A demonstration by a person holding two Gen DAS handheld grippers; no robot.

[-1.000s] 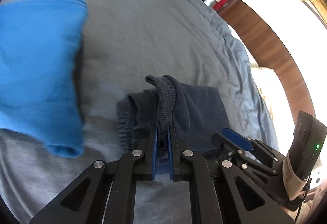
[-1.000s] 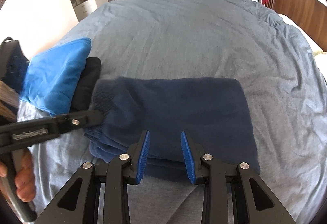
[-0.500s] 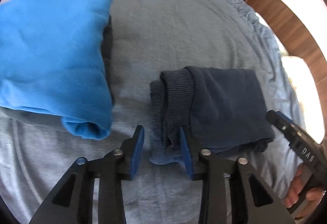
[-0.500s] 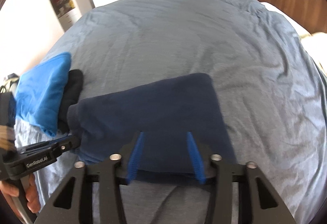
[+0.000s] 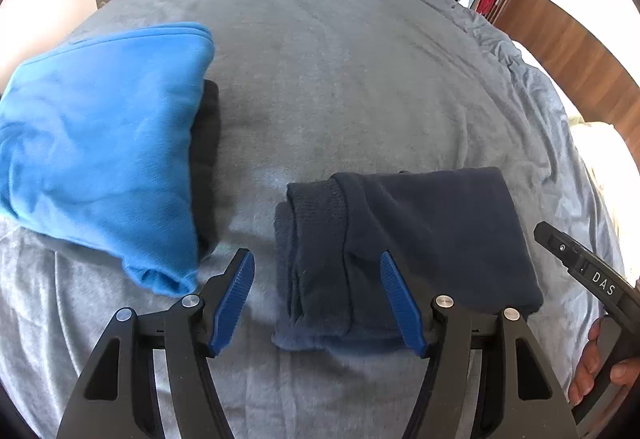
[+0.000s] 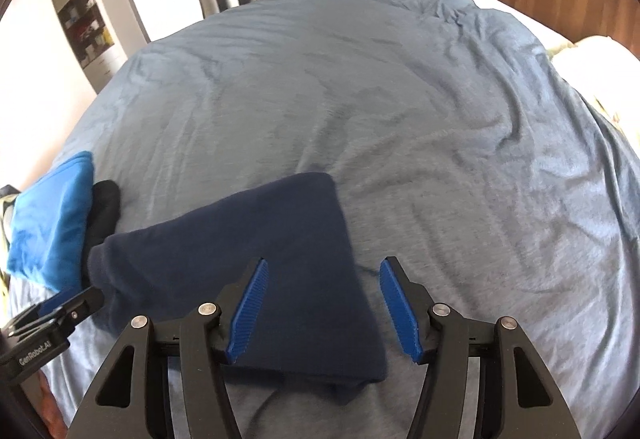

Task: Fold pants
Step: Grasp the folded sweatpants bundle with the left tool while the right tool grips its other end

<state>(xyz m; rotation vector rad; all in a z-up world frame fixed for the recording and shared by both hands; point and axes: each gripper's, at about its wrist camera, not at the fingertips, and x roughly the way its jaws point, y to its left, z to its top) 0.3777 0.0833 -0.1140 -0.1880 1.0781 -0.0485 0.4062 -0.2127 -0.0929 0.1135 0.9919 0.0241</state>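
Bedroom shot, grey-blue duvet (image 5: 360, 79) on the bed with folded navy pants (image 5: 420, 239) sitting near the front edge.

Going left to right in the left wrist view: a folded bright blue garment (image 5: 100, 159) lies on top of something black (image 5: 208, 143), then a strip of bare duvet, then the pants with the ribbed cuff end facing left. The left gripper (image 5: 318, 299) has its fingers spread and opening, straddling that cuff end without pressing on it, so nothing's pinched. In the right wrist view the right gripper (image 6: 322, 309) is spread and opening too, with the pants' right edge lying between its fingers, loose and untouched. A hand (image 5: 596, 367) shows at the far right, on the right gripper's handle.
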